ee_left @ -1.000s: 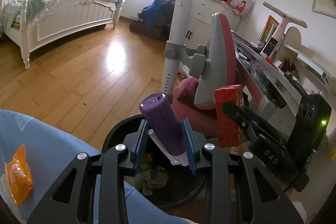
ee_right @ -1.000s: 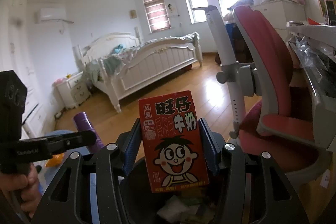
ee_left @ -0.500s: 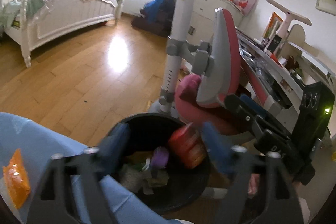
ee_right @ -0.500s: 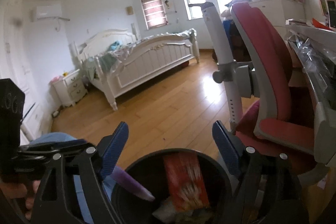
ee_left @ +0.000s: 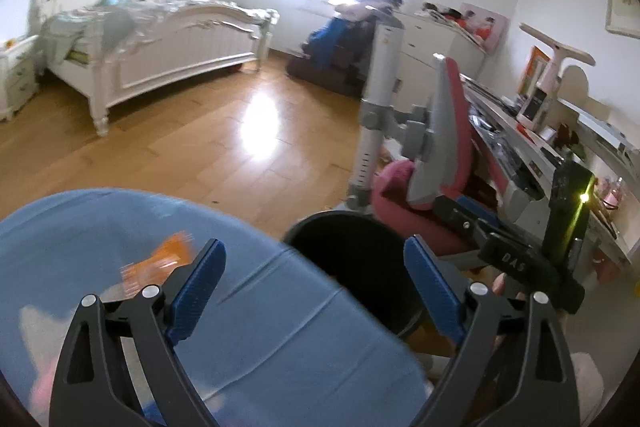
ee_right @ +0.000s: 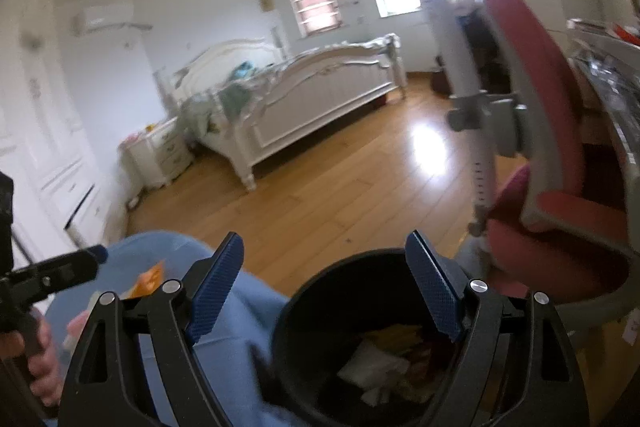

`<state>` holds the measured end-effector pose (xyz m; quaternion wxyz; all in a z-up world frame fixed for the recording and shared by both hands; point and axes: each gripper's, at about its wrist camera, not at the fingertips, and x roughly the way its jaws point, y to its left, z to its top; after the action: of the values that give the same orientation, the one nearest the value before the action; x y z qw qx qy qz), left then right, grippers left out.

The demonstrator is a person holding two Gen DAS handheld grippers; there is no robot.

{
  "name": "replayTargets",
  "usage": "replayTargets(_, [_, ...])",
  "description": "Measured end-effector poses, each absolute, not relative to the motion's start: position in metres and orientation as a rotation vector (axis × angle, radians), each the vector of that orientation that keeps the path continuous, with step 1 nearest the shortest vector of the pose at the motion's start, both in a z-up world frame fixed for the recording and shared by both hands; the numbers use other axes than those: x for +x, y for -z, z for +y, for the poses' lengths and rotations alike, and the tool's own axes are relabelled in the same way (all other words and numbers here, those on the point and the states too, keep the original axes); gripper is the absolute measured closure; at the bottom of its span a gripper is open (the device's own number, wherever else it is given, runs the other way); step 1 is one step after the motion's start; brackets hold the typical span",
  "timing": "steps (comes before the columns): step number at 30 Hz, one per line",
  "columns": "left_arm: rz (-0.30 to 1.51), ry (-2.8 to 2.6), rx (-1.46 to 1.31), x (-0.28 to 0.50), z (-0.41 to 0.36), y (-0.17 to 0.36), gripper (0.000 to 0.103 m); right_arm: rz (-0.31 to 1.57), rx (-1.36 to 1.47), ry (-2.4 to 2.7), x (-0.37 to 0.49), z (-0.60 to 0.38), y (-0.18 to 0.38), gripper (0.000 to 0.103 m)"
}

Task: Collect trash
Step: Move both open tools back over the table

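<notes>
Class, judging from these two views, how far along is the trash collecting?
Done: litter already lies in the black bin. In hand: nothing; left gripper and right gripper have just been opening and stand empty. Left: an orange wrapper on the blue cloth.

Glossy wooden floor (ee_left: 192, 147), matt black plastic bin (ee_right: 304, 311), smooth blue cloth (ee_left: 280, 307), paper scraps (ee_right: 372, 363)

Both tools, L (ee_left: 312, 283) & R (ee_right: 324, 281), just-opened jaws, empty.

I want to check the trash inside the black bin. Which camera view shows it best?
The right wrist view: it looks into the black bin, showing paper and wrappers. The left wrist view shows only its dark rim behind the blue surface.
</notes>
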<state>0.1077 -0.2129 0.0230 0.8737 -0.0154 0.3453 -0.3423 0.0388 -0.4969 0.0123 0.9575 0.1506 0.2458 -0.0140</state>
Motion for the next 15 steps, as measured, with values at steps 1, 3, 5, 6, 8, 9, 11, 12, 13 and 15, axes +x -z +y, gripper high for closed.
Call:
replayTargets(1, [0.718,0.698,-0.035,0.106,-0.2,-0.023,0.013,0.503,0.297,0.013,0.039,-0.489,-0.013,0.021])
replayTargets(3, [0.716,0.649,-0.038,0.103,-0.168,-0.021,0.013,0.513,0.273,-0.025,0.043,-0.468,-0.018,0.021])
replayTargets(5, [0.716,0.606,-0.035,0.101,-0.144,-0.018,0.013,0.522,0.239,-0.072,0.049,-0.441,-0.023,0.021])
replayTargets(6, [0.717,0.582,-0.031,0.1,-0.131,-0.016,0.013,0.529,0.222,-0.098,0.052,-0.426,-0.025,0.021])
replayTargets(8, [0.731,0.537,-0.022,0.1,-0.103,-0.008,0.014,0.54,0.193,-0.145,0.057,-0.402,-0.03,0.021])
replayTargets(9, [0.741,0.523,-0.013,0.101,-0.093,-0.004,0.014,0.544,0.182,-0.163,0.059,-0.391,-0.031,0.021])
replayTargets(11, [0.777,0.491,0.014,0.104,-0.075,0.007,0.024,0.563,0.149,-0.219,0.065,-0.362,-0.034,0.021])
replayTargets(12, [0.8,0.484,0.015,0.106,-0.068,0.014,0.033,0.576,0.131,-0.248,0.069,-0.346,-0.036,0.021])
replayTargets(13, [0.829,0.482,0.004,0.11,-0.06,0.022,0.037,0.587,0.117,-0.27,0.072,-0.335,-0.037,0.021])
replayTargets(15, [0.868,0.477,0.002,0.116,-0.052,0.036,0.039,0.63,0.067,-0.341,0.081,-0.301,-0.036,0.021])
